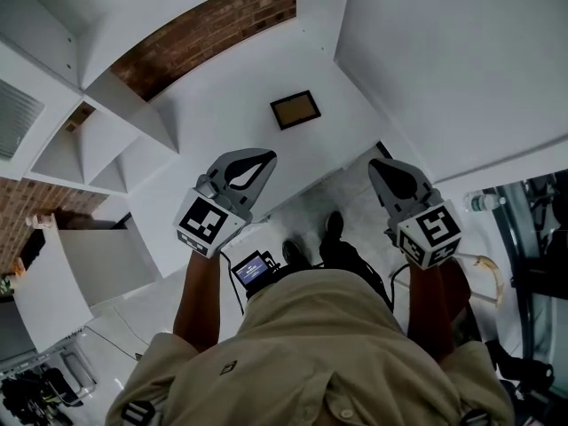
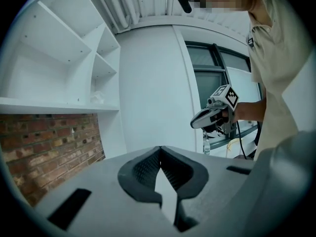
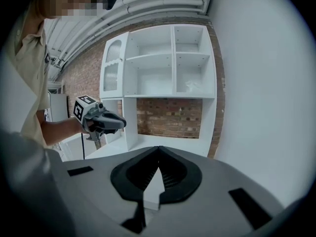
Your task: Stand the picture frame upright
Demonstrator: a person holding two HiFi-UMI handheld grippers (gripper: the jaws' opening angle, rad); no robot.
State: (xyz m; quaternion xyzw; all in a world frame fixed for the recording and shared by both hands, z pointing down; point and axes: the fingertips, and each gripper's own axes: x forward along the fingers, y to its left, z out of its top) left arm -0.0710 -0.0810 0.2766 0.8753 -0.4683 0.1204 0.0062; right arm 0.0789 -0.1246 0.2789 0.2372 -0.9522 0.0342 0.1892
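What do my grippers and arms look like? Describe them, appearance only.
The left gripper and right gripper are alike: light grey shells tapering to a point, with black ribbed pads lining the jaws. Each carries a white cube printed with black square markers. A black cable hangs from the right gripper. The arms are bare below a short-sleeved beige shirt.

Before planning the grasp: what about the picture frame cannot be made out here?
- Head view: the picture frame is too small to show its image.
- Head view: any back stand is hidden beneath the flat-lying frame.
- Both gripper views: the frame is out of view.
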